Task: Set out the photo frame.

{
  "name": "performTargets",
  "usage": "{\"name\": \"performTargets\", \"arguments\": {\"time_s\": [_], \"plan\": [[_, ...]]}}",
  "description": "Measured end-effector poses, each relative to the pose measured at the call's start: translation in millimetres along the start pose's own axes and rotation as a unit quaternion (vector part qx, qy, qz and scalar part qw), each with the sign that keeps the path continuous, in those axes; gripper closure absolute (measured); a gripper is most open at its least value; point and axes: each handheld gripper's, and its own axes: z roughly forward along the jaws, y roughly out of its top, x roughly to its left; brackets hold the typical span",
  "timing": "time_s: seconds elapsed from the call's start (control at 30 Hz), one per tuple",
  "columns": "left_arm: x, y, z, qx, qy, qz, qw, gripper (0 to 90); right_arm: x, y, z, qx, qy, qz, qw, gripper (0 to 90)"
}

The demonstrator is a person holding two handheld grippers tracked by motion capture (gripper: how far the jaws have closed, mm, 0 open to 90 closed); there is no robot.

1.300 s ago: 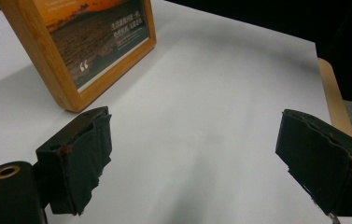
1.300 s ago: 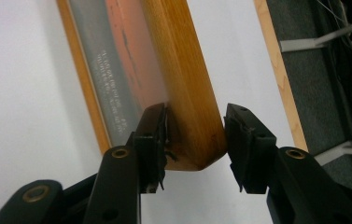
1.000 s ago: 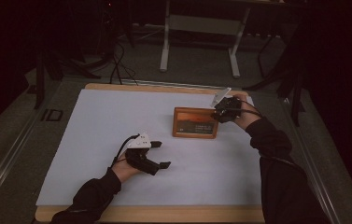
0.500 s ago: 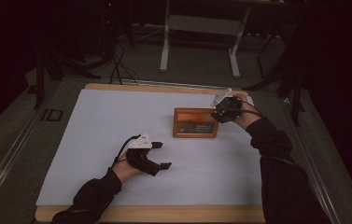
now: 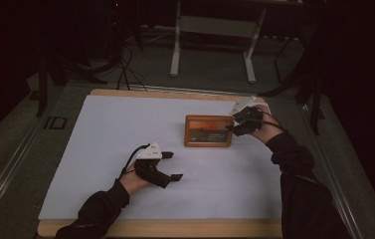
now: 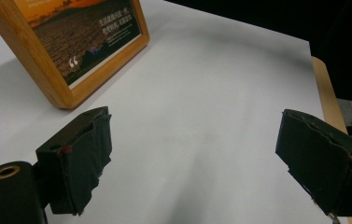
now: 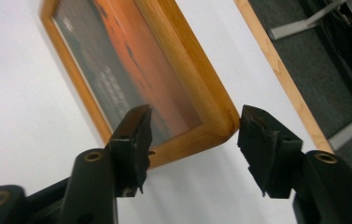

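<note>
A wooden picture frame (image 5: pixel 208 130) with an orange sunset print lies on the white sheet (image 5: pixel 125 129), right of the middle. My right gripper (image 5: pixel 232 128) is at the frame's right end. Its jaws have just been opening, and the frame's corner (image 7: pixel 211 126) sits between them. The right pad (image 7: pixel 262 144) stands clear of the wood, so the grip is loose. My left gripper (image 5: pixel 174 165) rests on the sheet nearer the front and to the frame's left, open. Nothing is between its pads (image 6: pixel 85 154). The frame (image 6: pixel 80 42) shows beyond them.
The sheet covers a wooden tabletop whose bare edge (image 5: pixel 175 228) runs along the front and right. A grey metal stand (image 5: pixel 215 45) and cables (image 5: pixel 125 69) are on the dark floor behind the table. Open sheet lies left of the frame.
The right hand has shifted very slightly at the frame's right end. The frame and the left gripper keep their places.
</note>
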Motion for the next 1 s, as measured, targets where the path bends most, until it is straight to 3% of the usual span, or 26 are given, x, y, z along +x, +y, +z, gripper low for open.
{"name": "performTargets", "arguments": {"time_s": [0.13,0.4,0.57,0.6,0.73,0.77,0.83,1.0], "plan": [[-1.4,1.3,-0.9,-0.003,0.002,0.002,1.0000,11.1,4.8,-5.4,-9.7,-0.030,0.011,0.032,0.9990,36.7],[-4.9,1.2,0.2,0.004,0.000,0.011,0.9999,11.1,16.6,-9.8,-18.2,-0.055,0.003,0.071,0.9960,26.5],[-5.6,1.6,0.1,0.003,-0.001,0.011,0.9999,11.1,33.1,-13.7,-23.0,-0.090,0.018,0.099,0.9909,15.1],[-5.8,1.6,0.1,0.003,-0.001,0.011,0.9999,11.1,37.8,-15.4,-23.6,-0.098,0.033,0.098,0.9897,12.7],[-6.9,1.4,-0.8,0.002,-0.002,0.013,0.9999,11.1,51.3,-21.4,-25.3,-0.126,0.050,0.109,0.9847,13.3],[-6.9,1.4,-0.8,0.002,-0.002,0.013,0.9999,11.1,51.3,-21.4,-25.3,-0.126,0.050,0.109,0.9847,13.3],[-7.2,1.6,-2.2,0.002,-0.001,0.016,0.9999,11.1,61.4,-27.9,-26.8,-0.143,0.050,0.117,0.9814,12.6],[-7.2,1.7,-4.0,0.000,-0.001,0.015,0.9999,11.1,77.9,-38.6,-26.2,-0.157,0.053,0.125,0.9782,13.6]]}}
